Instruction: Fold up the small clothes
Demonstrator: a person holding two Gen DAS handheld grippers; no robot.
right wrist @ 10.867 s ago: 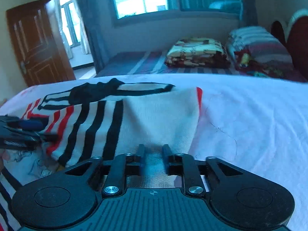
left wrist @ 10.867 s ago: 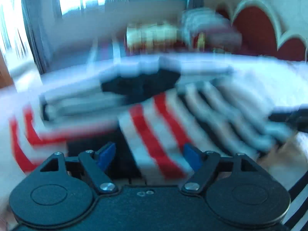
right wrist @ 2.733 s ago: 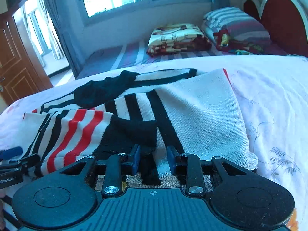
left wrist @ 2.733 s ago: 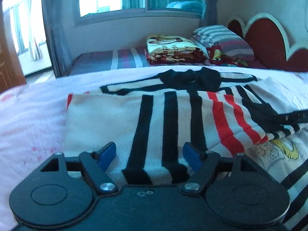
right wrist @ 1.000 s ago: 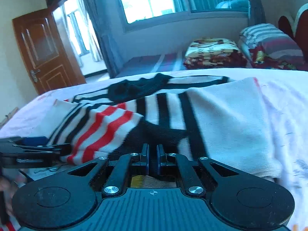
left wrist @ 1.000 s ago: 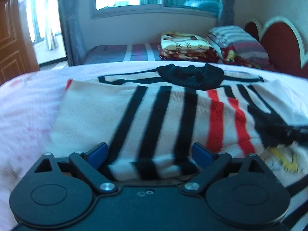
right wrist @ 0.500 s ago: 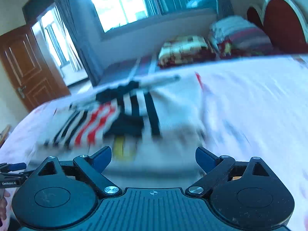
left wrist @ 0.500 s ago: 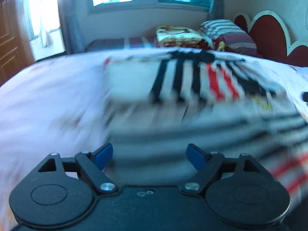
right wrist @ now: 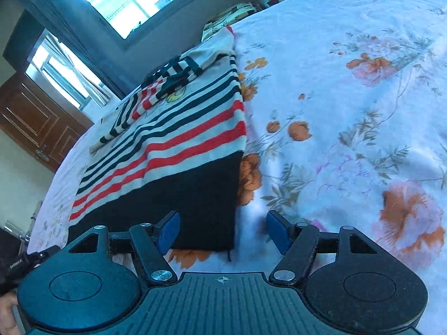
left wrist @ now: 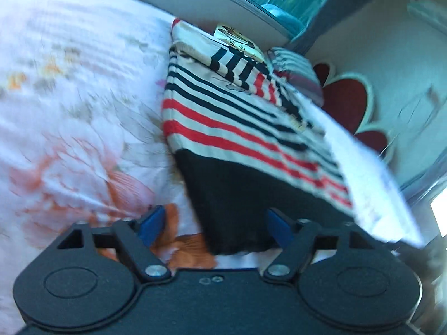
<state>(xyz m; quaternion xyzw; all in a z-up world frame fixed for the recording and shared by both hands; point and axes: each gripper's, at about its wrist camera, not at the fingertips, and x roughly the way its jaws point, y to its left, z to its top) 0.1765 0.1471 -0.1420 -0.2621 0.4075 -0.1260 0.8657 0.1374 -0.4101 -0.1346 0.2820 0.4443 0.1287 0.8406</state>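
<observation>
Presently the striped sweater (right wrist: pixel 173 145) lies centre-frame on the floral bed (right wrist: pixel 349 106). Left tool (left wrist: pixel 215 224) and right tool (right wrist: pixel 222 230), jaws just narrowing yet apart, straddle its black hem, gripping nothing.

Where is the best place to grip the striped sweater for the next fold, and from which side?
Probably the black hem band of the striped sweater, at its two near corners, approached from the near edge: it lies flat toward both open claws.
</observation>
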